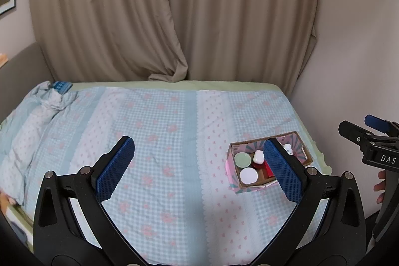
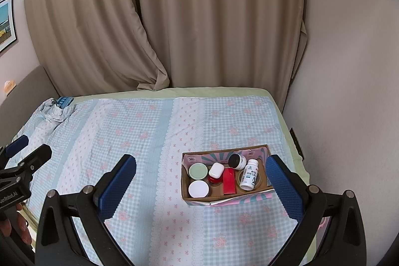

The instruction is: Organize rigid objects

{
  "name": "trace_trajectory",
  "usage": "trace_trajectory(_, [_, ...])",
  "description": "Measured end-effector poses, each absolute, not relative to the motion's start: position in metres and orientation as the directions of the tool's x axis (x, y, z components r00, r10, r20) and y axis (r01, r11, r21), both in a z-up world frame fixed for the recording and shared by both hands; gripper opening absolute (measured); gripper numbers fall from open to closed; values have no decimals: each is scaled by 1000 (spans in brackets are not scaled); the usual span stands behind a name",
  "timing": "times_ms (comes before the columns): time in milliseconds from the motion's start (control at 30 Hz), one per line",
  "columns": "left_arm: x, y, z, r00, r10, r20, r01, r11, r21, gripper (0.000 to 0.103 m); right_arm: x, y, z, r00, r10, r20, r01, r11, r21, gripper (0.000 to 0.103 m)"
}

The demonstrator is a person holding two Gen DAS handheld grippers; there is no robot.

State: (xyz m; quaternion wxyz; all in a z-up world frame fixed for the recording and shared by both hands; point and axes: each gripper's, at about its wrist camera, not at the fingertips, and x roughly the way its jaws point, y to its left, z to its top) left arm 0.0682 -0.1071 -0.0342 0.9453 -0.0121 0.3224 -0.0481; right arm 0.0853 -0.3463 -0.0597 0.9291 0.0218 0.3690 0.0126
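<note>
A cardboard box point(image 2: 194, 198) point(image 1: 234, 146) sits on the bed at the right. Inside it lie a green-lidded jar point(image 2: 198, 171) point(image 1: 242, 159), a white-lidded jar point(image 2: 198, 189) point(image 1: 248, 175), a white case point(image 2: 216, 170) point(image 1: 258, 156) on a red jar point(image 2: 215, 180), a red box point(image 2: 229, 181), a black-capped jar point(image 2: 237, 161) and a white bottle point(image 2: 249, 174). My right gripper point(image 2: 200, 166) is open above the bed, just in front of the box. My left gripper point(image 1: 198, 148) is open over the bedspread, left of the box, holding nothing.
A blue checked bedspread point(image 2: 149, 136) point(image 1: 159, 131) covers the bed, bunched at the far left corner beside a blue item point(image 2: 63, 101). Beige curtains point(image 2: 199, 16) hang behind. A white wall point(image 2: 349, 91) borders the right side. A person's hand point(image 2: 15, 223) holds the left gripper's handle.
</note>
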Motion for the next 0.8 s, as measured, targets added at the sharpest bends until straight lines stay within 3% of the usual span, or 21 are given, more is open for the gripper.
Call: trace_trajectory(800, [69,-111,-29,812,-54,-581,58,998,-11,103,89,-349,-57,740,22,-672,8,999,41,103])
